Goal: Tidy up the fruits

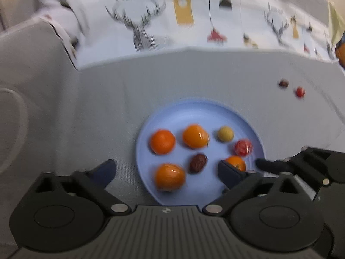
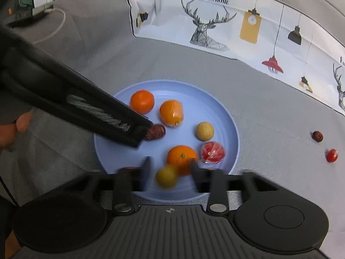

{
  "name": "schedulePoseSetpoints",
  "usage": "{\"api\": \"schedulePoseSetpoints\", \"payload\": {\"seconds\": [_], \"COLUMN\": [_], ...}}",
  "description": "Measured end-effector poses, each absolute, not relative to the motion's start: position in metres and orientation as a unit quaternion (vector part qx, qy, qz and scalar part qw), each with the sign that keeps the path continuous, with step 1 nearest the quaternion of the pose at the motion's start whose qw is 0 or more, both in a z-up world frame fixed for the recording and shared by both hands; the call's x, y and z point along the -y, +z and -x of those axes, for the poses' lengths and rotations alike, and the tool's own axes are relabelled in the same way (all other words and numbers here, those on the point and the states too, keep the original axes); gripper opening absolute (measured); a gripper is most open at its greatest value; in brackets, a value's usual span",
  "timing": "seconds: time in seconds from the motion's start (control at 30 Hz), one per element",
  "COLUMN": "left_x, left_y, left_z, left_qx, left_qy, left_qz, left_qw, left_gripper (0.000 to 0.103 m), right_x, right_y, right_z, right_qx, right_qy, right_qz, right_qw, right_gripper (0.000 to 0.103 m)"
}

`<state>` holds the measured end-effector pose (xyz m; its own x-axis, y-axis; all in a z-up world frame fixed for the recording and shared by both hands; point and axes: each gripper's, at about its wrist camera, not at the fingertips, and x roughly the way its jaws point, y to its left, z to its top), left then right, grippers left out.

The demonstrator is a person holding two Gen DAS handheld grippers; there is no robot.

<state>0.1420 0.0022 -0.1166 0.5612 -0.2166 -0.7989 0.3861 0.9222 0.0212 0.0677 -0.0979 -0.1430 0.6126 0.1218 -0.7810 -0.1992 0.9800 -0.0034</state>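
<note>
Drop step: both claws over blue plate (image 2: pixel 234 129); left claw (image 1: pixel 167 169) spread wide, empty; right claw (image 2: pixel 170 167) parted, small yellow fruit (image 2: pixel 166 177) loose between. Next: fetch dark fruit (image 2: pixel 317 136), cherry tomato (image 2: pixel 332 155) from grey cloth

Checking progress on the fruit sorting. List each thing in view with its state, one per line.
Plate: on the grey cloth, holding most of the fruit.
Yellow fruit: blurred, between the right gripper's fingers, not pressed.
Right gripper: open over the plate's near edge.
Left gripper: wide open above the plate, empty.
Date: on the plate, partly hidden.
Dark fruit: off the plate, on the cloth.
Cherry tomato: off the plate, beside it.
</note>
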Motion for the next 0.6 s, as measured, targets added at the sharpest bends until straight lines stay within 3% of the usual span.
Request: {"api": "schedulePoseSetpoints", "payload": {"seconds": [0.07, 0.17, 0.37, 0.6], "left_x": [-0.01, -0.021, -0.033, -0.038], "left_y": [-0.105, -0.09, -0.063, -0.032], "left_z": [-0.13, -0.108, -0.054, 0.0], "left_qx": [-0.433, -0.436, -0.44, -0.409], "left_qy": [-0.175, -0.164, -0.159, -0.157], "left_qz": [-0.094, -0.089, -0.067, -0.054], "left_qw": [0.879, 0.881, 0.881, 0.897], "left_gripper": [0.102, 0.102, 0.102, 0.102], "right_x": [0.102, 0.109, 0.111, 0.108], "right_y": [-0.131, -0.112, -0.078, -0.039], "right_z": [-0.058, -0.035, 0.026, 0.07], "right_qx": [-0.422, -0.421, -0.421, -0.362], "right_qy": [0.085, 0.081, 0.085, 0.062], "right_qz": [0.043, 0.043, 0.028, 0.047], "right_qw": [0.902, 0.902, 0.902, 0.929], "right_gripper": [0.072, 0.082, 0.091, 0.098]}}
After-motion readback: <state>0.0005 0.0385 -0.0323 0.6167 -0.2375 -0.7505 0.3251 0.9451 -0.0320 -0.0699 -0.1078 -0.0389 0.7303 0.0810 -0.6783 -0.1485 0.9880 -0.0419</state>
